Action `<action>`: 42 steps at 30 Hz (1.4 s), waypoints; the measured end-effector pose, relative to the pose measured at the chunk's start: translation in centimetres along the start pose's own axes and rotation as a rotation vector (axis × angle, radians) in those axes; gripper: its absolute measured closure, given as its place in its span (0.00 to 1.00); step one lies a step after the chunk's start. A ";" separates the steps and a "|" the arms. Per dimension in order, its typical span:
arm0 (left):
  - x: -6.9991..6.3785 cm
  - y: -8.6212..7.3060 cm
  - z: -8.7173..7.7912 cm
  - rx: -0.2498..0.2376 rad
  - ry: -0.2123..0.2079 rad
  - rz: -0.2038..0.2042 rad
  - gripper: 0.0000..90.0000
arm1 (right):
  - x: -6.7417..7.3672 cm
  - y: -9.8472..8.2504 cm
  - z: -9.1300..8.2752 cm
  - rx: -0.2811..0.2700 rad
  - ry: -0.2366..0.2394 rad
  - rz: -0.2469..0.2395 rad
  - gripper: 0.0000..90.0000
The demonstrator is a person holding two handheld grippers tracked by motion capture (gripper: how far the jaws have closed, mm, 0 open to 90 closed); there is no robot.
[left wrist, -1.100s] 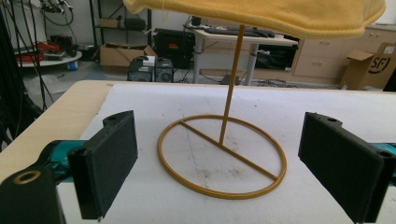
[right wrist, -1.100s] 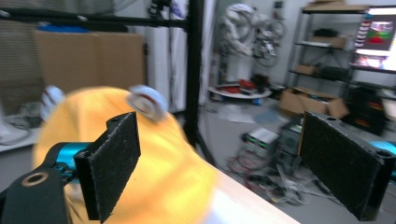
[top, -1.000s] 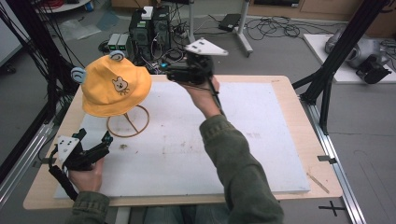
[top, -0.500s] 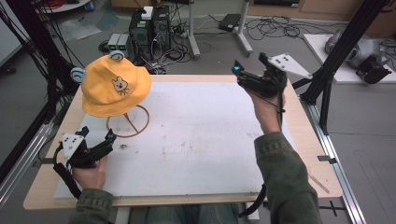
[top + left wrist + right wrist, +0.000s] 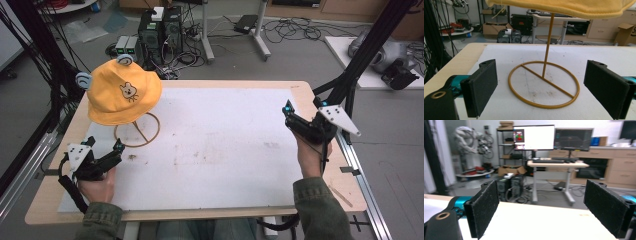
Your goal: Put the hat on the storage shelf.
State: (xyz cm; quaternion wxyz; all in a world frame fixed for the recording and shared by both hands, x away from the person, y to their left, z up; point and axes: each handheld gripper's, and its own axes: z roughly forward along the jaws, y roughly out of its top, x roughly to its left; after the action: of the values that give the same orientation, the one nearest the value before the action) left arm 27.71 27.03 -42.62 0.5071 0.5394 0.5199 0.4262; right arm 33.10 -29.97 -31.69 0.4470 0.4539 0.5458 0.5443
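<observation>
A yellow bucket hat (image 5: 122, 92) with small ears and a bear face sits on a thin gold wire stand (image 5: 136, 131) at the table's left rear. In the left gripper view the hat's brim (image 5: 564, 6) hangs over the stand's ring base (image 5: 544, 85). My left gripper (image 5: 106, 159) rests near the front left corner, just short of the ring, jaws wide apart and empty. My right gripper (image 5: 302, 116) hovers over the table's right edge, open, with nothing between its pads (image 5: 485, 207).
A white mat (image 5: 210, 145) covers most of the wooden table (image 5: 45, 200). Black frame posts (image 5: 367, 50) stand at both sides. Computers and cables (image 5: 160, 30) lie on the floor behind the table.
My right gripper has swung from beside the hat at the table's rear across to the right edge and come down lower. The left gripper has barely shifted.
</observation>
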 end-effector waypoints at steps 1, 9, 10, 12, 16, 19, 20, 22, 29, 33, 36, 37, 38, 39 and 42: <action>-0.1 -0.1 0.0 0.000 0.004 0.002 0.13 | 0.0 -0.6 -0.3 -0.002 -0.007 -0.004 0.14; 0.3 -0.7 -0.1 -0.004 0.041 -0.023 0.13 | 0.5 -5.1 -2.2 0.041 -0.035 0.014 0.14; 0.4 -0.7 0.0 -0.003 0.042 -0.029 0.13 | 0.4 -5.6 -2.3 0.053 -0.038 0.020 0.14; 0.5 -0.8 0.0 0.003 0.045 -0.026 0.13 | 0.4 -6.6 -2.6 0.074 -0.047 0.022 0.14; 0.7 -1.0 0.0 0.006 0.060 -0.028 0.13 | 0.2 -8.5 -3.2 0.093 -0.060 0.024 0.14; 0.9 -1.1 0.0 0.000 0.075 -0.030 0.13 | 0.3 -9.9 -3.5 0.099 -0.076 0.021 0.14; 0.9 -1.1 0.0 0.000 0.075 -0.030 0.13 | 0.3 -9.9 -3.5 0.099 -0.076 0.021 0.14; 0.9 -1.1 0.0 -0.001 0.075 -0.034 0.13 | 0.4 -10.2 -3.3 0.111 -0.063 0.012 0.14; 0.9 -1.1 0.0 0.002 0.074 -0.030 0.13 | 0.7 -10.3 -3.3 0.104 -0.042 0.001 0.14; 1.0 -1.1 -0.1 0.000 0.075 -0.029 0.13 | 0.7 -10.4 -3.2 0.108 -0.032 0.002 0.14; 1.0 -1.1 -0.1 -0.004 0.073 -0.026 0.13 | 0.7 -10.5 -3.1 0.107 -0.035 0.008 0.14; 0.9 -1.1 -0.1 -0.007 0.070 -0.025 0.13 | 0.7 -10.5 -3.2 0.107 -0.034 0.008 0.14; 0.9 -1.1 -0.1 -0.011 0.062 -0.025 0.13 | 0.7 -10.5 -3.2 0.108 -0.038 0.012 0.14; 0.9 -1.1 -0.2 -0.015 0.055 -0.017 0.13 | 0.6 -10.5 -3.2 0.103 -0.039 0.006 0.14; 0.6 -1.0 -0.3 -0.023 0.059 -0.005 0.13 | 0.5 -10.6 -3.3 0.105 -0.044 0.014 0.14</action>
State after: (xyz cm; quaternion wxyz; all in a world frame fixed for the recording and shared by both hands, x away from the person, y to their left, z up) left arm 27.36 27.65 -43.61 0.4987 0.5193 0.5313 0.4465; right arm 29.69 -30.05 -42.23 0.4308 0.4926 0.5602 0.5079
